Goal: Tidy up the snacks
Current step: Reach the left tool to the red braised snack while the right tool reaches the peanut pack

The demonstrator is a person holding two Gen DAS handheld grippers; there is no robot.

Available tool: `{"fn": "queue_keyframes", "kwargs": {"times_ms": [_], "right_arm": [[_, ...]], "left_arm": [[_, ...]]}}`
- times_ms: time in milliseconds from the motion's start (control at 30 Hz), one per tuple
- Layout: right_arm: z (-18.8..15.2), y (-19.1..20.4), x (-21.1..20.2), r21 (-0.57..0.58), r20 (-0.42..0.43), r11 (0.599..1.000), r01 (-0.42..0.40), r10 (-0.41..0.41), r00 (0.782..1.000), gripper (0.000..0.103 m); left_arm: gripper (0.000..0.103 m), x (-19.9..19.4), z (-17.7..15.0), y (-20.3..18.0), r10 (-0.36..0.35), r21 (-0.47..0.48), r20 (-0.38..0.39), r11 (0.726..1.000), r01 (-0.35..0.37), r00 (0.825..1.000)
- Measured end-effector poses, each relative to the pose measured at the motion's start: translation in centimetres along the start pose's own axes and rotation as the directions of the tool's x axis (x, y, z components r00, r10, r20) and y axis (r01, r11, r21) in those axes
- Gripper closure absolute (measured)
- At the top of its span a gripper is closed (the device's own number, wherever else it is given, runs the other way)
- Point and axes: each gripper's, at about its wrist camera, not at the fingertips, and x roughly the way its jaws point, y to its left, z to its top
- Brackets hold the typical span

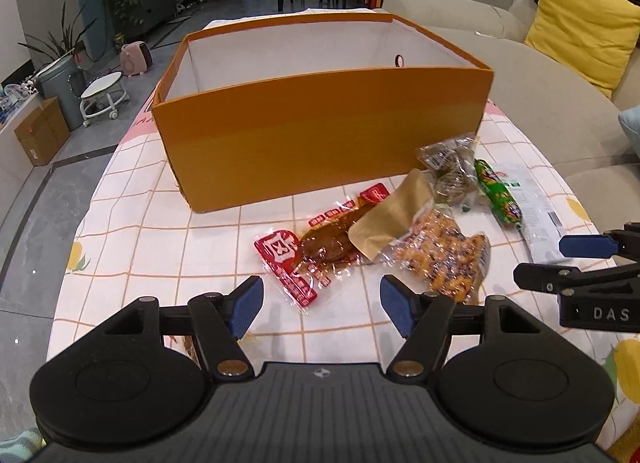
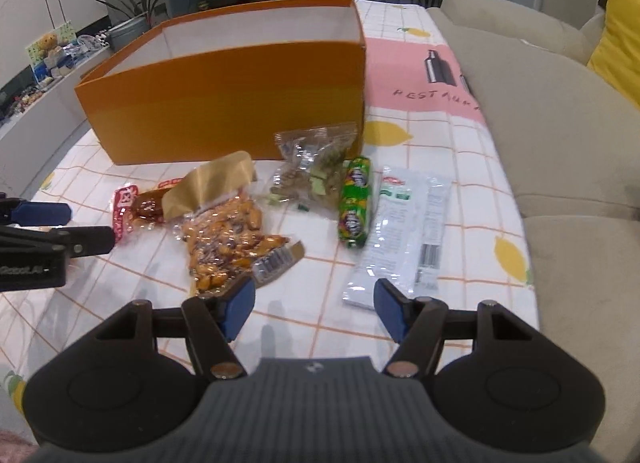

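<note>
Both grippers' jaws stand spread, empty, above bare counter [image 1: 160, 223]. Snack packets [image 2: 224, 239] lie just ahead; orange box [image 1: 320, 123] beyond.

Orange box [image 1: 320, 131] floor hidden; sofa [image 2: 560, 123] cropped.

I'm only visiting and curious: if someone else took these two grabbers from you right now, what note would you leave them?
Left gripper: open, empty, above the red packet.
Right gripper: open, empty, between the peanut bag and the white packet.
Orange box: no snacks visible inside.
Also on the tablecloth: clear packet, green roll.
Done: nothing packed that I can see. Left: move every snack into the box.
</note>
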Motion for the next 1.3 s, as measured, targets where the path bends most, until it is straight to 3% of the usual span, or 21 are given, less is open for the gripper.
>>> {"fn": "queue_keyframes", "kwargs": {"times_ms": [100, 333, 533, 633, 800, 900, 1033, 1300], "right_arm": [[0.3, 0.8, 0.2, -0.02, 0.021, 0.999, -0.027, 0.027, 0.999, 0.034], [1.6, 3.5, 2.2, -0.12, 0.018, 0.989, -0.086, 0.088, 0.996, 0.033], [2.1, 5.1, 4.2, -0.217, -0.001, 0.972, -0.094, 0.096, 0.995, 0.032], [2.5, 5.6, 4.9, -0.243, -0.007, 0.964, -0.11, 0.111, 0.994, 0.022], [3.1, 5.9, 6.2, -0.244, -0.025, 0.962, -0.121, 0.119, 0.993, 0.025], [3.0, 5.5, 6.7, -0.217, -0.047, 0.968, -0.125, 0.118, 0.992, 0.033], [2.7, 4.7, 6.2, -0.178, -0.061, 0.975, -0.131, 0.122, 0.991, 0.034], [1.9, 4.2, 5.0, -0.099, -0.096, 0.994, -0.056, 0.046, 0.994, 0.035]], "left_arm": [[0.024, 0.8, 0.4, 0.0, -0.006, 0.049, -0.005, 0.999, 0.006, 1.0], [0.024, 2.7, 1.9, 0.5, -0.024, 0.193, -0.024, 0.981, 0.028, 0.999], [0.024, 4.5, 2.8, 0.6, -0.067, 0.305, -0.057, 0.949, 0.081, 0.996], [0.024, 5.5, 3.1, 0.4, -0.082, 0.339, -0.08, 0.935, 0.104, 0.993], [0.02, 6.8, 3.0, 0.0, -0.092, 0.414, -0.093, 0.902, 0.122, 0.991], [0.017, 7.4, 2.9, 0.4, -0.103, 0.388, -0.109, 0.911, 0.137, 0.989], [0.017, 7.8, 2.6, 1.2, -0.135, 0.297, -0.133, 0.94, 0.17, 0.982], [0.022, 6.7, 1.6, 1.3, -0.107, 0.034, -0.231, 0.992, 0.118, 0.967]]}}
